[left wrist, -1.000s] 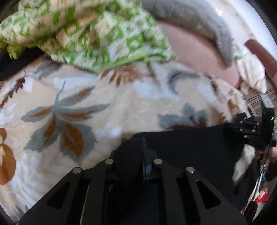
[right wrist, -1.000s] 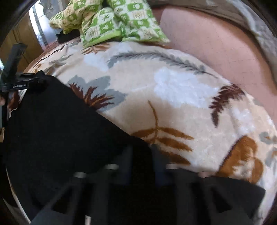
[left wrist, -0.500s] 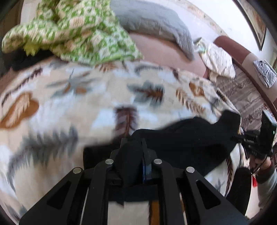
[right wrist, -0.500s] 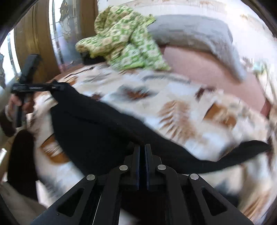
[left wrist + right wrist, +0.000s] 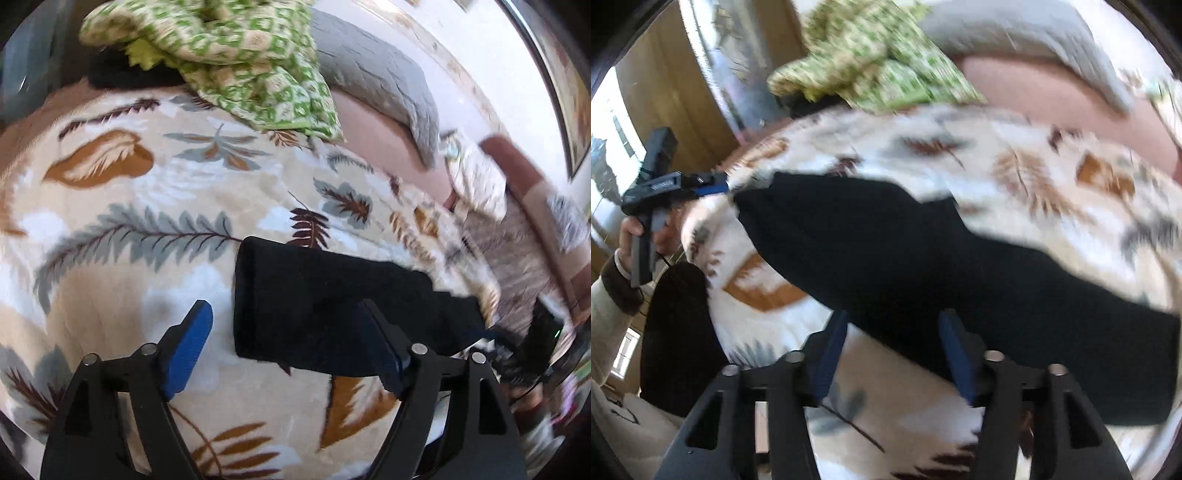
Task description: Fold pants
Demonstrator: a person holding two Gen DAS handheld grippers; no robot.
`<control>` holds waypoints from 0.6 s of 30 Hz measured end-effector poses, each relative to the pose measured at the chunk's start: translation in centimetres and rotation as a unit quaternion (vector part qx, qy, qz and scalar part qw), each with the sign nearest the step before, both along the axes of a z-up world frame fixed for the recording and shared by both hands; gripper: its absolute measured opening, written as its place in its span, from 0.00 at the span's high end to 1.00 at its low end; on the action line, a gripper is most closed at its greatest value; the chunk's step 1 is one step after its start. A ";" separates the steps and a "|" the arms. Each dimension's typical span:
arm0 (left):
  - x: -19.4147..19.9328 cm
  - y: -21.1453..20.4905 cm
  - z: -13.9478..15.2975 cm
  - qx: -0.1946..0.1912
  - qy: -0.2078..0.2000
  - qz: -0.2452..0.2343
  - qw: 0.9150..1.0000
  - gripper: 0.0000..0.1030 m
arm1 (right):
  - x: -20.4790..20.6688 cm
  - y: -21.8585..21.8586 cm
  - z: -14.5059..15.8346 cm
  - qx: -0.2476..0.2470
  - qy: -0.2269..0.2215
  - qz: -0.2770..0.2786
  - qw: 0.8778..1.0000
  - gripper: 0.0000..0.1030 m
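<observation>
Both tools, left tool [image 5: 284, 347] and right tool [image 5: 892, 354], have just opened, empty; the black pants [image 5: 332, 295] look soft and limp, so pinch a folded edge.

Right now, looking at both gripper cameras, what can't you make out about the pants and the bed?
- Pants, left view: far end hidden behind the gripper finger and blurred.
- Pants, right view: right end cut off by the picture's edge; how many layers, unclear.
- Blanket, right view: pattern smeared by motion blur.
- Dark item under the green quilt: mostly covered.
</observation>
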State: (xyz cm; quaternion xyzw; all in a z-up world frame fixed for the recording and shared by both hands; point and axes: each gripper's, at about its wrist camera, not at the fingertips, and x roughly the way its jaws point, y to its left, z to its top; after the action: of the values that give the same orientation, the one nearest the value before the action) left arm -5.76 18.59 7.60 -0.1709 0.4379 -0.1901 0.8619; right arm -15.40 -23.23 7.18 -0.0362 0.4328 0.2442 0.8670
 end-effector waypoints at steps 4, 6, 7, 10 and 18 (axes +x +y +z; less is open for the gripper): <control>0.2 0.6 -0.5 -0.006 0.019 0.009 1.000 0.19 | 0.7 5.3 0.0 0.028 -0.005 0.059 0.998 0.38; 0.5 0.1 -0.8 0.011 0.025 0.004 1.000 0.19 | 1.3 9.0 -0.7 0.008 -0.010 0.088 0.996 0.38; 0.9 -0.2 -1.0 0.015 0.032 -0.005 0.999 0.19 | 1.5 10.5 -0.9 -0.001 -0.019 0.096 0.995 0.38; 1.8 -1.1 -2.1 0.028 0.053 -0.028 0.998 0.19 | 2.1 15.2 -1.3 -0.019 -0.062 0.119 0.991 0.38; 4.7 -2.3 -2.7 0.032 0.058 -0.032 0.997 0.19 | 6.4 18.9 -1.8 0.020 -0.034 0.100 0.994 0.96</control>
State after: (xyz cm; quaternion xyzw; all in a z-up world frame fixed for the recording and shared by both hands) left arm -1.03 16.31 4.93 -0.1399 0.4981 -0.1934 0.8336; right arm -9.00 -4.36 5.37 -0.0702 0.3926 0.3367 0.8530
